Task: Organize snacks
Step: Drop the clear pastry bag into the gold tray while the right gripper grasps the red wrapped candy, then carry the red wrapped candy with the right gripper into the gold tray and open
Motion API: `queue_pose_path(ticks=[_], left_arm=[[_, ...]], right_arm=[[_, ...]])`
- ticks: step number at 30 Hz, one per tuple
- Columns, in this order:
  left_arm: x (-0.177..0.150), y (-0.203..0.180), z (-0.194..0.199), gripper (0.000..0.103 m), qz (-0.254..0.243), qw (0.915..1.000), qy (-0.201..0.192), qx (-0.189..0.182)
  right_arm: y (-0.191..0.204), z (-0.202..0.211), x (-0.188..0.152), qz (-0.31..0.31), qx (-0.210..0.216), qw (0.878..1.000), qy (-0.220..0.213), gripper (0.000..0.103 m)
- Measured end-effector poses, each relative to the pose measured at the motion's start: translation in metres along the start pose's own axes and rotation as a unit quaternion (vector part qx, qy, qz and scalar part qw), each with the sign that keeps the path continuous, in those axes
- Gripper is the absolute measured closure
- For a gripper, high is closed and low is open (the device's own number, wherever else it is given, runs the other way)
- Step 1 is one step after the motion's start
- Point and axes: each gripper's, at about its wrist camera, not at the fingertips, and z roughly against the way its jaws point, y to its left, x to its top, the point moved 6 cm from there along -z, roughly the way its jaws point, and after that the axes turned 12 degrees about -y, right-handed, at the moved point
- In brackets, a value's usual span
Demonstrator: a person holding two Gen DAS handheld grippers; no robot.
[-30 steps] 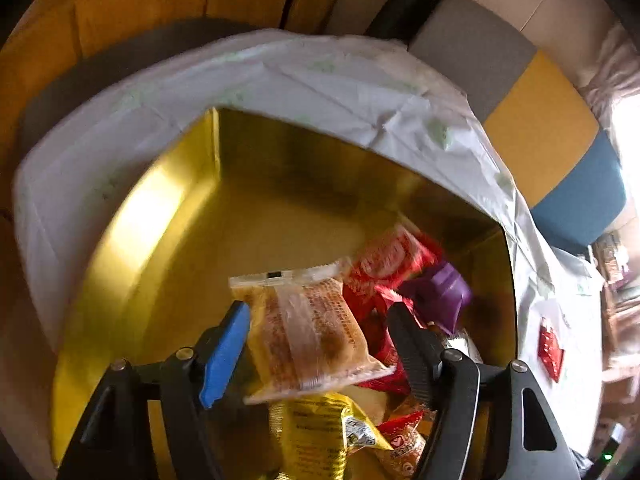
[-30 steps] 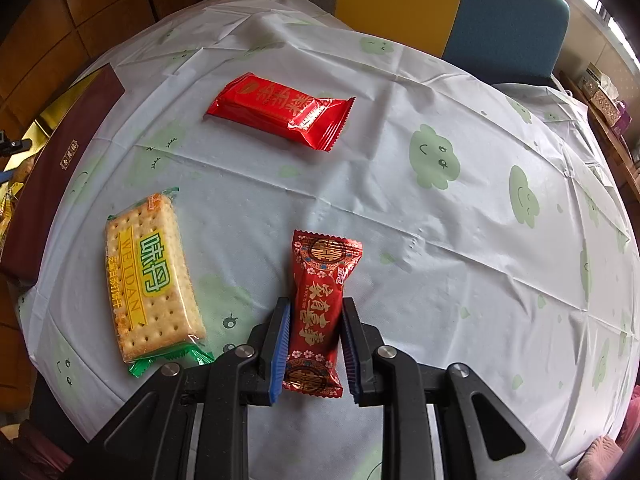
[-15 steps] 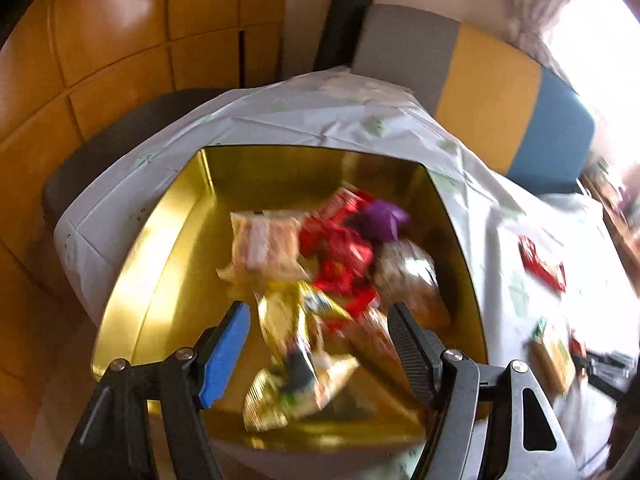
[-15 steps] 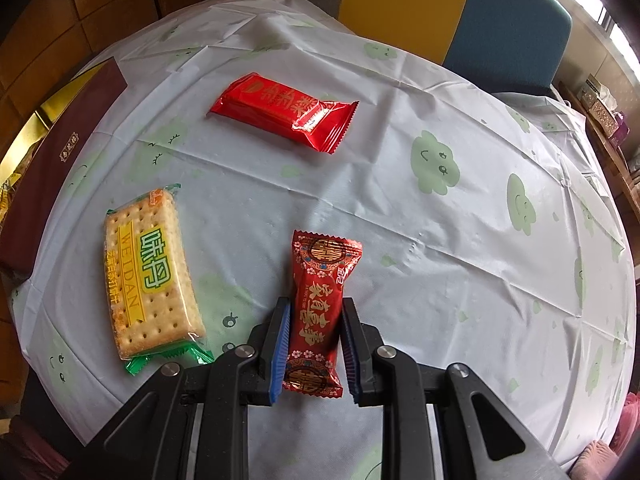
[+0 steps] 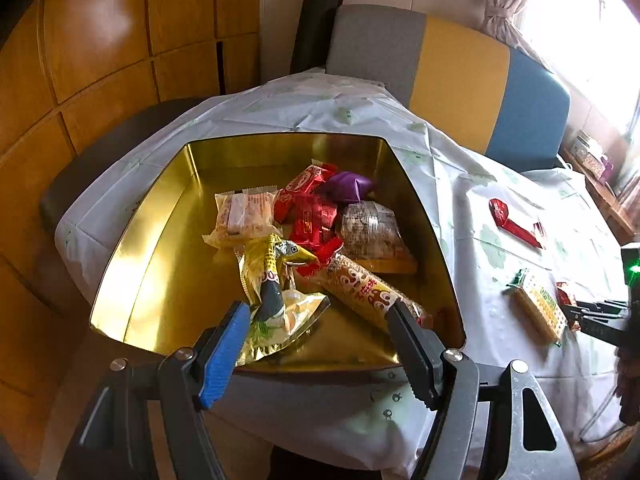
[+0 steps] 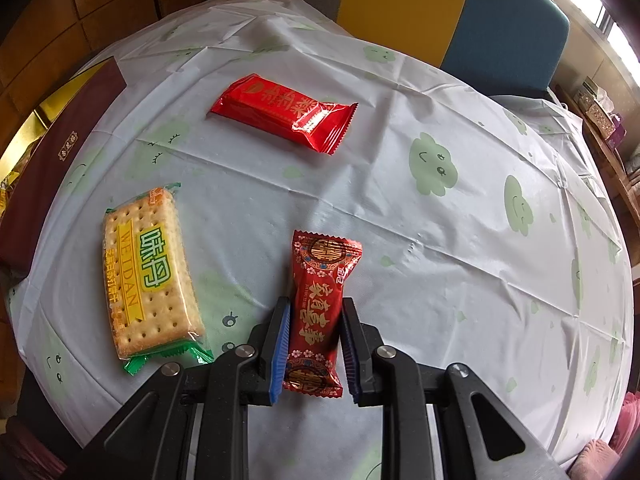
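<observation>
the clothed table (image 6: 400, 220) carries a gold tin (image 5: 160, 240), cracker pack (image 6: 148, 276) and two red packets (image 6: 284, 112).

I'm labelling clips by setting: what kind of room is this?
Likely a home dining corner: a table under a cloud-print tablecloth, a colour-block chair pulled up to it, wood-panelled wall and a curtained window.

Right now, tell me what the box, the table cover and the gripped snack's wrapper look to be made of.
Box: likely gold foil-lined card or tin; mirror-like walls. Table cover: thin plastic sheeting, creased and faintly glossy. Dark red snack wrapper: printed plastic film, serrated ends.
</observation>
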Motion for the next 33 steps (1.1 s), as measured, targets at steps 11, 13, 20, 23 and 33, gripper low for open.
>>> queue_pose_path(ticks=[11,13,20,23,33], left_arm=[[-0.006,0.017,-0.002,0.031,0.016,0.9998,0.003,0.006],[-0.007,0.02,-0.004,0.031,0.02,0.9998,0.005,0.01],[-0.01,0.033,-0.006,0.031,0.034,0.9993,0.008,0.017],[-0.008,0.044,-0.005,0.031,0.05,0.9985,0.004,0.021],[0.004,0.091,0.005,0.031,0.091,0.9937,-0.019,0.062]], right_arm=[[0.009,0.023,0.025,-0.032,0.013,0.999,-0.034,0.08],[0.018,0.03,0.033,-0.03,0.026,0.998,-0.047,0.08],[0.069,0.046,0.053,-0.005,0.073,0.994,-0.077,0.08],[0.097,0.051,0.06,0.004,0.105,0.991,-0.084,0.08],[0.244,0.073,0.091,0.072,0.259,0.957,-0.112,0.08]])
